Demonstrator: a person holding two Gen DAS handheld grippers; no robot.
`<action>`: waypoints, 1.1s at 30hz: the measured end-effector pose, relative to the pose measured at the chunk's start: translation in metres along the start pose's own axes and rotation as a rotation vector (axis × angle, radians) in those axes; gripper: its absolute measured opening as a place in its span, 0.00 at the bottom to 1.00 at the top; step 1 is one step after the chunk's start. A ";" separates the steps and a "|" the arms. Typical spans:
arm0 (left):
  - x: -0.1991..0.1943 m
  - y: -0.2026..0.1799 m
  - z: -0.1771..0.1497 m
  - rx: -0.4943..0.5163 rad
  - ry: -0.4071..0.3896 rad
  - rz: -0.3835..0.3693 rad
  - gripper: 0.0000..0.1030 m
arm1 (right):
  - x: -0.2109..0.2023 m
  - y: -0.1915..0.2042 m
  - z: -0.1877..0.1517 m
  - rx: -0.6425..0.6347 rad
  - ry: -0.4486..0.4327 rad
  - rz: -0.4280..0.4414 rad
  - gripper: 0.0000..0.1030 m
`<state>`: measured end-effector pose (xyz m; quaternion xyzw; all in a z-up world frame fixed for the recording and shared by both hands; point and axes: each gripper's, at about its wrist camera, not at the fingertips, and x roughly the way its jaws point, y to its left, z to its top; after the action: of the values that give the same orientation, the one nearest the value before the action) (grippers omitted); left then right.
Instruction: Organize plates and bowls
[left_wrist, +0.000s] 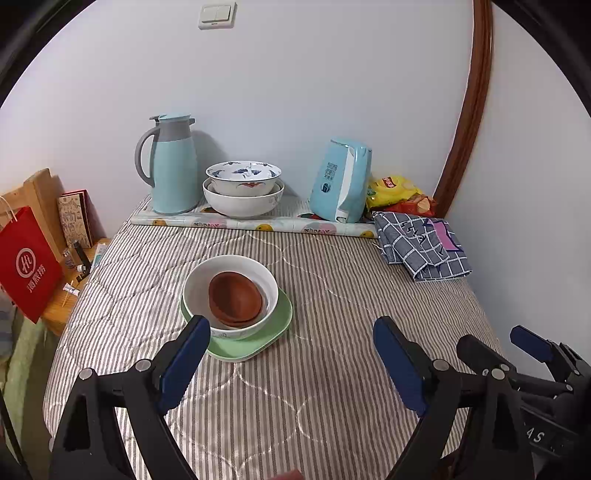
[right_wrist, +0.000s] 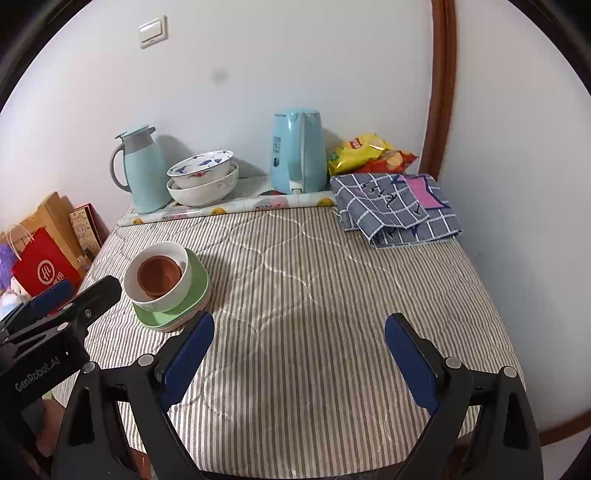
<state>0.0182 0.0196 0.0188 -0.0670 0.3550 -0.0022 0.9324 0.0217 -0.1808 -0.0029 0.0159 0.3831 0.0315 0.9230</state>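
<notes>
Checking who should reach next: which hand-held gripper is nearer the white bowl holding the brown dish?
Left. The left hand-held gripper has one finger beside the white bowl; the right hand-held gripper stands off to its right, both open.

Your left gripper (left_wrist: 291, 363) is a matte black frame with two angular arms, each ending in a finger faced with a dark blue pad (left_wrist: 184, 365). A round silver screw (left_wrist: 143, 365) sits at each pivot, with another further out on each arm. Your right gripper (right_wrist: 299, 363) has the same build (black arms, blue pads, silver screws). Beside it, the left unit's black housing carries white lettering reading "GenRobot.AI" (right_wrist: 37, 378). From the left camera, partial white letters show on the right unit's body.
</notes>
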 end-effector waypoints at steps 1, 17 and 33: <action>0.000 -0.001 0.000 0.003 0.000 0.003 0.87 | -0.001 -0.001 0.000 0.002 0.000 0.001 0.90; -0.005 -0.002 -0.003 0.013 -0.005 0.013 0.87 | -0.006 -0.001 -0.006 -0.005 0.002 -0.012 0.90; -0.005 0.000 -0.006 0.016 0.001 0.021 0.87 | -0.006 -0.003 -0.008 -0.001 0.004 -0.008 0.90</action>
<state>0.0103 0.0196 0.0176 -0.0560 0.3560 0.0046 0.9328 0.0118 -0.1845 -0.0042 0.0140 0.3852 0.0278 0.9223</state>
